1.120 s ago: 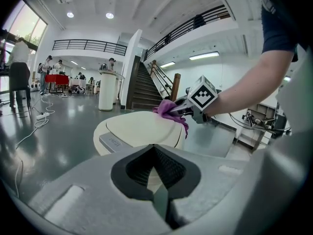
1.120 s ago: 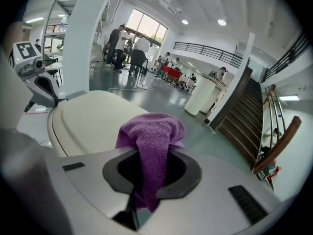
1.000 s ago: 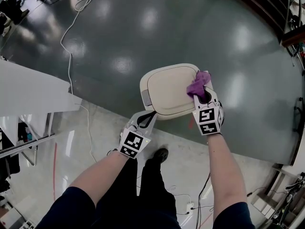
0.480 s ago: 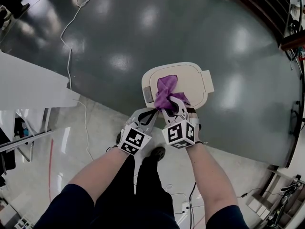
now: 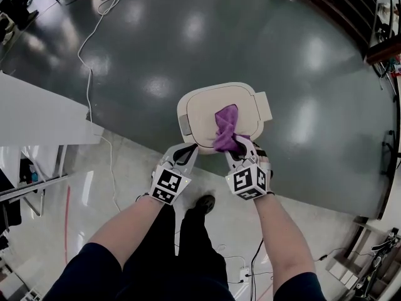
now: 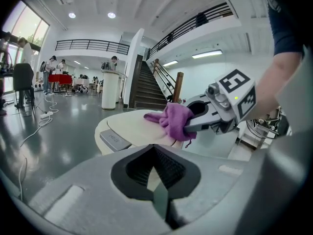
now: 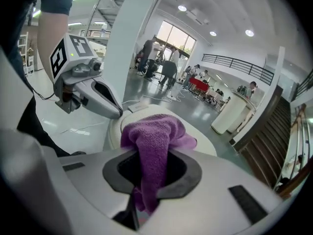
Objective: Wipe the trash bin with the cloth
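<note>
Cloth [image 7: 152,143], purple and bunched, is pinched between the jaws of my right gripper [image 5: 234,145]. They are clamped on a fold of it, and the loose part spills forward and lies on the lid of the trash bin [image 5: 205,108]. My left gripper [image 5: 185,153] has its jaws brought together with nothing between them. Its tip sits at the near left edge of the lid, below the grey push button [image 5: 185,125]. From the right gripper view it seems to rest against the rim, though I can't be sure it touches.

I judge I'm in the middle of wiping the top: the cloth covers the near middle of the cream lid, with bare lid to the left, right and far side. The next stroke calls for pressing down and dragging the cloth across those bare parts without loosening my grip on the fold. The sides of the bin, which I can hardly see from above, would come after. The light bin may slide on the glossy floor [image 5: 156,36], so the left gripper should brace it.

Both forearms reach forward and down, side by side. The marker cubes face up at my head, and each gripper points away from me at the bin. The bin stands upright on the dark grey floor, just past the pale strip where my shoe [image 5: 207,202] is.
</note>
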